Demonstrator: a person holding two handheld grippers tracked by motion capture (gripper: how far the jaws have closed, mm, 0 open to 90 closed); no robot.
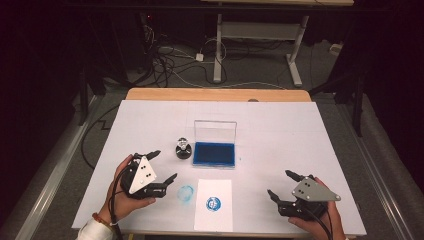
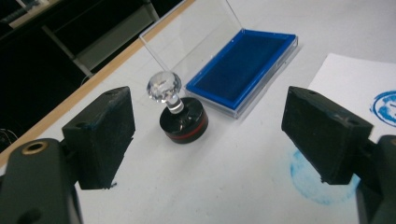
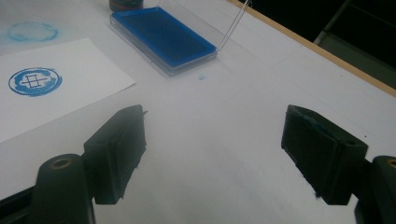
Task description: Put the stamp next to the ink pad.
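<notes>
A round black stamp (image 1: 183,149) with a clear crystal knob stands upright on the white table, just left of an open blue ink pad (image 1: 215,153) whose clear lid (image 1: 215,131) is raised. In the left gripper view the stamp (image 2: 183,119) is a short way ahead of my left gripper (image 2: 217,135), which is open and empty. A white paper (image 1: 214,205) near the front edge bears a round blue print (image 1: 214,203). At the front right my right gripper (image 1: 279,183) rests open over bare table. The right gripper view shows its jaws wide apart, with the ink pad (image 3: 161,37) and paper (image 3: 56,88) farther off.
A faint blue ring smudge (image 1: 186,194) marks the table beside the paper, close to my left gripper (image 1: 166,164). The table's wooden far edge (image 1: 215,94) runs behind the white sheet. Beyond it stand a desk frame and cables on the floor.
</notes>
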